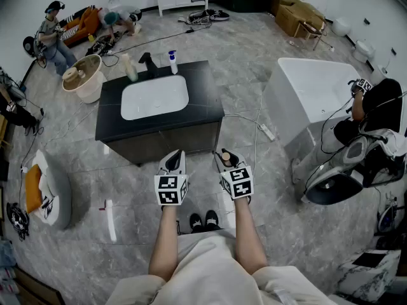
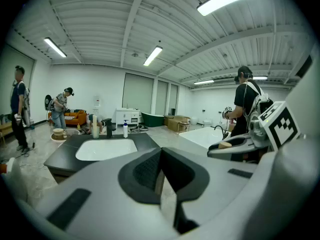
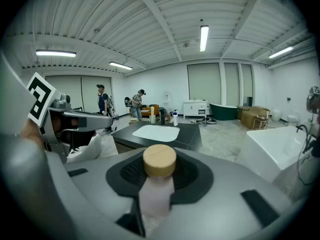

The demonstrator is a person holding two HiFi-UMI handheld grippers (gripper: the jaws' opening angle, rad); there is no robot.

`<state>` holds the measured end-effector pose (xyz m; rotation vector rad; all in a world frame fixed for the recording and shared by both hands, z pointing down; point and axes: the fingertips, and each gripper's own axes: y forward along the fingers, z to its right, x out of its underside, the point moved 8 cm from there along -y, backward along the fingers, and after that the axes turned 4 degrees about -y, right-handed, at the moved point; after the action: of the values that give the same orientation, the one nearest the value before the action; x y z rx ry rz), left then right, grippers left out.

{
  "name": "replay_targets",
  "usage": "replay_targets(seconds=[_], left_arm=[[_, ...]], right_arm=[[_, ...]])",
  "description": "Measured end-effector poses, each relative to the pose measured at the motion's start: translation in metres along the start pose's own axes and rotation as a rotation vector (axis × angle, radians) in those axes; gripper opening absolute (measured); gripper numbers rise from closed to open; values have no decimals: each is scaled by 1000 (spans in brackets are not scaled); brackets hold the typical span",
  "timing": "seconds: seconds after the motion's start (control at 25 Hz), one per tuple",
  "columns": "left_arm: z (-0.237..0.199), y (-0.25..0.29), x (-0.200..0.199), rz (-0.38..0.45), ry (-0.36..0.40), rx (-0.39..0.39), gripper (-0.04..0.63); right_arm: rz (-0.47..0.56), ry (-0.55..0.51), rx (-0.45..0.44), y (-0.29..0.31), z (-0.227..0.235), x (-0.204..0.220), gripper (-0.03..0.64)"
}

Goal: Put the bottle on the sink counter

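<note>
The black sink counter (image 1: 205, 89) with a white basin (image 1: 154, 97) stands just ahead of me; a dark faucet (image 1: 149, 62) rises at its back edge. My right gripper (image 1: 226, 161) is shut on a pale pink bottle with a round wooden cap (image 3: 159, 160), held upright between the pads in front of the counter (image 3: 192, 134). The cap (image 1: 225, 155) also shows in the head view. My left gripper (image 1: 173, 164) hangs beside the right one, short of the counter (image 2: 60, 156), its jaws (image 2: 161, 176) shut with nothing between them.
A white pump bottle with a blue top (image 1: 172, 61) and a tall cream bottle (image 1: 130, 68) stand by the faucet. A white bathtub (image 1: 318, 88) and a person (image 1: 375, 107) are at the right. A power strip and cable (image 1: 267, 132) lie on the floor. People sit at the back left.
</note>
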<state>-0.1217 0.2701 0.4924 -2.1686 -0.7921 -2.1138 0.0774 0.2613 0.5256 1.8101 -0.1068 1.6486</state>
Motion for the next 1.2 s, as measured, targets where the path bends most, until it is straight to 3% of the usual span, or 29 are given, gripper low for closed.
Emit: replay_targets(seconds=[0.4,1.2], left_arm=[[9,0,-1,-3,-3,5,6],[14,28,-11,26,20,-78,6]], right_arm=[[-22,-27,-26,-1,0,-3,104],[36,6,-123,16,43,-1,104]])
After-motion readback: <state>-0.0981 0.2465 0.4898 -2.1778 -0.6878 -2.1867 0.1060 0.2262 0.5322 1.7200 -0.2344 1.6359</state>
